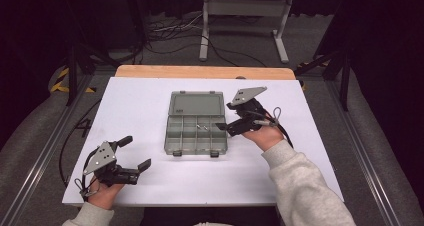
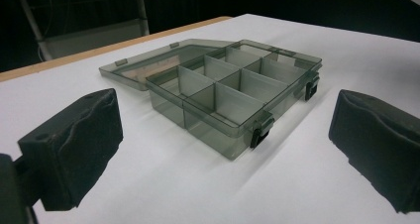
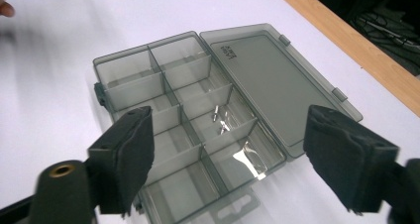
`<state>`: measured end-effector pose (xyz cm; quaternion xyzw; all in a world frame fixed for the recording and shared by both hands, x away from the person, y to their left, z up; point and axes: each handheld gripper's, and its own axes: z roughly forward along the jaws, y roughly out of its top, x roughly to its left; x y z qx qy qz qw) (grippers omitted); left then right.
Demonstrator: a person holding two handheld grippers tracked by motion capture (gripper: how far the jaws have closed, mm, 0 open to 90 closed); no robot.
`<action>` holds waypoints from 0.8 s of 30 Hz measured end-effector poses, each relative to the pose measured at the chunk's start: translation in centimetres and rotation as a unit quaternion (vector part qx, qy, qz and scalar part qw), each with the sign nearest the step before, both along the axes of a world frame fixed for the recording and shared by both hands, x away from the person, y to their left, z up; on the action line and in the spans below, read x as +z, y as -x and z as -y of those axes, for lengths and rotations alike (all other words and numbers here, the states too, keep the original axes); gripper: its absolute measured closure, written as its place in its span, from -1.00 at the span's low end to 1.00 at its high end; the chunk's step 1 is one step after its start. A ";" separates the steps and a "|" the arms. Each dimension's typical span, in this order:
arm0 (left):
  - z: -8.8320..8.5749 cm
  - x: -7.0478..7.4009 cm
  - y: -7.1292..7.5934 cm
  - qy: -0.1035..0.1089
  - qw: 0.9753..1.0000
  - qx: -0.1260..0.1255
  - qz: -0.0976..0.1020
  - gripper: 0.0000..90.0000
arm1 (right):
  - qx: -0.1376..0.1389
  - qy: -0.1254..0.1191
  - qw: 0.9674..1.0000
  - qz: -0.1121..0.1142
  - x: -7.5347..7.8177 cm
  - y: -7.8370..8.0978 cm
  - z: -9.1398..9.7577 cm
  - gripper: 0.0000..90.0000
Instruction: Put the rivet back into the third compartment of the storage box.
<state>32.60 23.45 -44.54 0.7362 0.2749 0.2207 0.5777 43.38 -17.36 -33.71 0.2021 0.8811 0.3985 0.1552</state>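
Observation:
A smoky translucent compartment box (image 1: pixel 196 136) (image 2: pixel 233 92) (image 3: pixel 183 130) lies open mid-table, its lid (image 1: pixel 196 105) (image 3: pixel 267 80) folded flat on the far side. A few small metal pieces (image 1: pixel 201 127) (image 3: pixel 221 122) rest in one middle compartment; the other compartments look bare apart from a shiny patch in one. My right gripper (image 1: pixel 226 116) (image 3: pixel 236 157) hovers over the box's right end, jaws open and nothing between them. My left gripper (image 1: pixel 136 152) (image 2: pixel 225 140) sits near the table's front left corner, open and empty, facing the box's latched front.
The white table top (image 1: pixel 140 101) ends in a wooden strip (image 1: pixel 205 72) at the back. Beyond it stand a white desk frame (image 1: pixel 245 8) and loose cables on the floor. Metal rails run along both sides of the table.

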 end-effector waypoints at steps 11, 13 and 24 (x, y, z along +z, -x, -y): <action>0.1 0.1 0.0 -0.001 1.000 -0.001 0.000 -0.98 | -0.009 -0.054 0.998 0.017 -0.3 2.3 4.4 -0.80; 0.0 0.2 0.0 -0.002 1.000 -0.002 0.000 -0.98 | -0.009 -0.061 0.998 0.020 -0.5 2.6 5.1 -0.81; -0.1 0.2 0.1 0.005 1.000 -0.001 -0.001 -0.98 | -0.015 -0.092 0.994 0.049 -2.0 4.7 8.0 -0.86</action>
